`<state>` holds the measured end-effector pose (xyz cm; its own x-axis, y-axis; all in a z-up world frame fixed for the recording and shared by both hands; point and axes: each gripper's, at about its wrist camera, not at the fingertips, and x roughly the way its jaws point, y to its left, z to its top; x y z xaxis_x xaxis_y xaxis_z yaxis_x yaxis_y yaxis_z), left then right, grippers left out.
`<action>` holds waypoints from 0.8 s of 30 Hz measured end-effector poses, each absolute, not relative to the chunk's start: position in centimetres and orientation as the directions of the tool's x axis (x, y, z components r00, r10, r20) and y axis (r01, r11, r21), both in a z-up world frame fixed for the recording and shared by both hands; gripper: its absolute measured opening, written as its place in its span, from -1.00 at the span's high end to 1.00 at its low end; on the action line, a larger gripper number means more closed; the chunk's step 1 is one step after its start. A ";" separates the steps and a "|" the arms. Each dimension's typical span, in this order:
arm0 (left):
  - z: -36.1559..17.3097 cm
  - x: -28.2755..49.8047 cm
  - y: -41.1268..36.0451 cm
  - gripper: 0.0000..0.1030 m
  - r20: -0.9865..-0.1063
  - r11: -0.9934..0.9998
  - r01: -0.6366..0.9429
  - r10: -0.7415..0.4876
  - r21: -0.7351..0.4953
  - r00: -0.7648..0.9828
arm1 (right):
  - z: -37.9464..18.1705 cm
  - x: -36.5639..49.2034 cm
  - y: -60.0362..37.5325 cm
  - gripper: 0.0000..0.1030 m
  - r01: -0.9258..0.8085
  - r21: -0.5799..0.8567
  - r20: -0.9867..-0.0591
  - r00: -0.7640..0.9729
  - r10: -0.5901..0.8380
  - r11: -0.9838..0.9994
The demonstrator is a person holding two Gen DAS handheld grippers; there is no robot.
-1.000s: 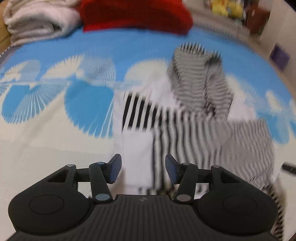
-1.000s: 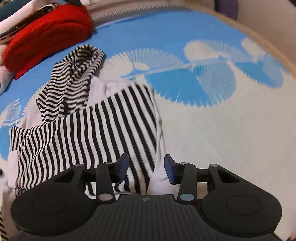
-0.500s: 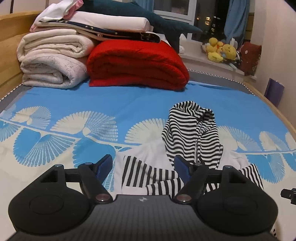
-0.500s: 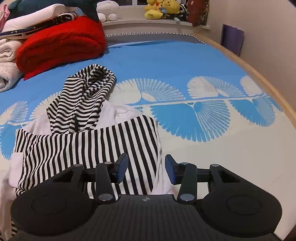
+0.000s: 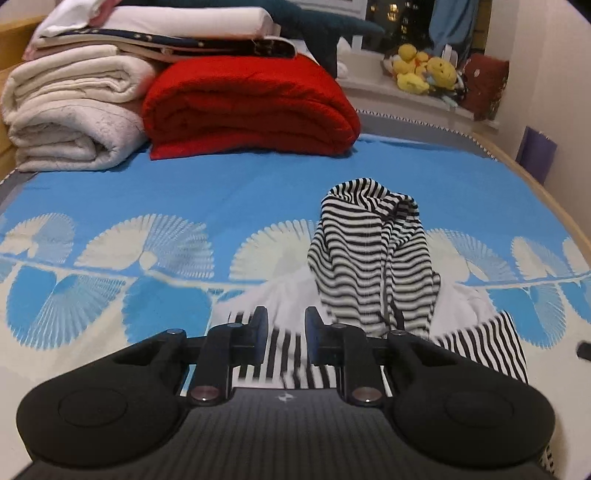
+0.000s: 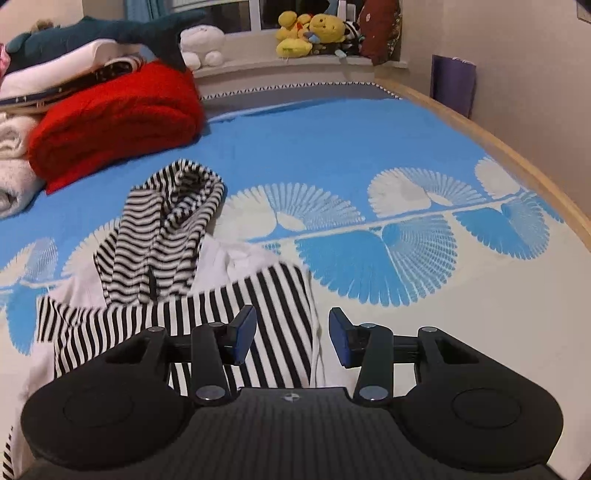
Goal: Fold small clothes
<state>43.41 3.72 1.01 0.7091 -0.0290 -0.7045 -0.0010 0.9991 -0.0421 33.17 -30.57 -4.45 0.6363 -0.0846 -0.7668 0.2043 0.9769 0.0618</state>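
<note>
A small black-and-white striped hooded garment (image 5: pixel 373 258) lies on the blue and cream bedspread, hood toward the far end, sleeves folded across its white body. It also shows in the right wrist view (image 6: pixel 166 240). My left gripper (image 5: pixel 282 334) hovers over the striped left sleeve (image 5: pixel 273 354), jaws narrowed but apart, with nothing between them. My right gripper (image 6: pixel 291 336) is open and empty over the right edge of the folded striped sleeve (image 6: pixel 273 314).
A folded red blanket (image 5: pixel 251 107) and a stack of white blankets (image 5: pixel 70 110) lie at the bed's far end. Plush toys (image 6: pixel 314 33) sit on the windowsill. The wooden bed rim (image 6: pixel 517 162) runs along the right. A purple box (image 6: pixel 452 83) stands by the wall.
Both grippers have tilted up and drawn back, so the far end of the bed shows. The left jaws have narrowed. The right jaws have widened. The garment has not moved.
</note>
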 end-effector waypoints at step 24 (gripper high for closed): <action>-10.7 80.8 -2.2 -0.14 -0.843 0.983 -0.095 -0.086 -0.160 0.531 | -7.3 36.4 -33.5 0.50 0.178 0.051 -0.821 0.568 -0.060 0.983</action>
